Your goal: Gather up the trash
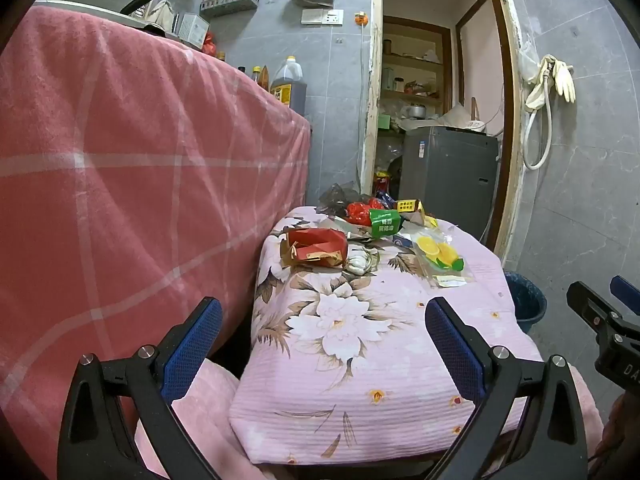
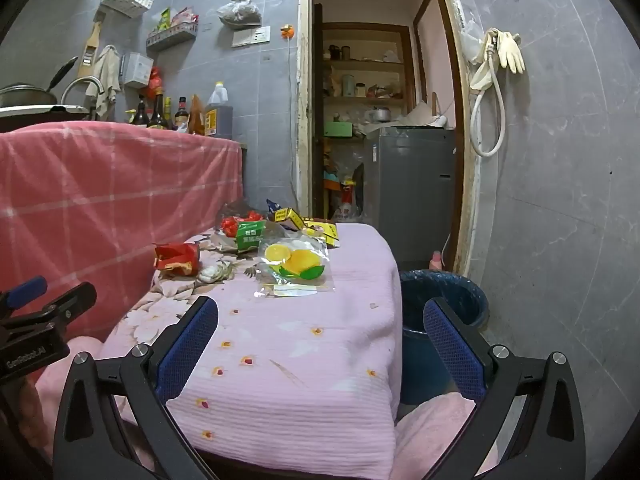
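None of the trash appears to have been collected yet, as far as can be judged from the two wrist views. A cluster of litter is seen at the far end of the surface, which is draped in a pink floral cloth. A crushed red carton lies nearest the pink checked drape at the left, with a crumpled white wad just beside it. Behind these, a green packet rests against a red crinkled wrapper, and yellow boxes are piled at the back edge. A clear bag printed with lemon slices lies flat, a little apart from the heap and closest to the claws.

The blue bin, lined with a dark bag, stands on the floor just beside the right edge of the surface; whether anything lies inside it cannot be told.

The left claw is held wide with nothing between its blue pads, hovering over the near end of the cloth. The right claw is likewise spread wide and empty, aimed between the cloth edge and the bin. Every piece is thus judged to be left for picking up and dropping into the bin.
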### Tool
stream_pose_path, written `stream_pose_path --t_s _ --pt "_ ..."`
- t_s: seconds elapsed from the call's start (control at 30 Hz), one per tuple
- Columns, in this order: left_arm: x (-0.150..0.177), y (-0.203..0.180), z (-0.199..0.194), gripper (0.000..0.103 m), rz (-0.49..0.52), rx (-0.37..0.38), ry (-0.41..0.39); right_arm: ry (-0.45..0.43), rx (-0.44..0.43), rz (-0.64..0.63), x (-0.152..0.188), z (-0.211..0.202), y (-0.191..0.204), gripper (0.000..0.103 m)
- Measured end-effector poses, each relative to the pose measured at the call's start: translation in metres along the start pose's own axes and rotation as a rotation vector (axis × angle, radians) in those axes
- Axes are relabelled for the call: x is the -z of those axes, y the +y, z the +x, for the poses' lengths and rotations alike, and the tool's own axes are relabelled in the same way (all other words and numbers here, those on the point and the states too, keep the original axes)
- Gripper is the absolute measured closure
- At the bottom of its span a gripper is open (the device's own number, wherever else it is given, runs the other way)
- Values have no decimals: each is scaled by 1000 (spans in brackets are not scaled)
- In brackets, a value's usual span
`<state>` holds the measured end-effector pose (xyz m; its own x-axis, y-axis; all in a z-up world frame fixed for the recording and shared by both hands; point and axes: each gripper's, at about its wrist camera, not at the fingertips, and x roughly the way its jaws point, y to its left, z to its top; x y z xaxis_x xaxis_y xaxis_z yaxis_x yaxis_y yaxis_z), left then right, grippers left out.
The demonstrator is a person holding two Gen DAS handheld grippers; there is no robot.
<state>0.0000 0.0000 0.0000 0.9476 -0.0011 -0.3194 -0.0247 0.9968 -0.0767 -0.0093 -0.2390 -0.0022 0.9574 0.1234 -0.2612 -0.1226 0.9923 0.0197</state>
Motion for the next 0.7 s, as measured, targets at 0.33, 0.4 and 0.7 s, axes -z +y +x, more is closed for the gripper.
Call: stream_pose_path --t_s 0.33,0.4,0.7 --pt "0 1 -1 4 0 0 3 -1 0 -1 0 0 1 0" --pt "0 2 -2 4 -2 -2 2 -2 0 0 0 -1 1 0" --pt "2 3 0 4 -2 0 4 0 1 1 1 0 0 0"
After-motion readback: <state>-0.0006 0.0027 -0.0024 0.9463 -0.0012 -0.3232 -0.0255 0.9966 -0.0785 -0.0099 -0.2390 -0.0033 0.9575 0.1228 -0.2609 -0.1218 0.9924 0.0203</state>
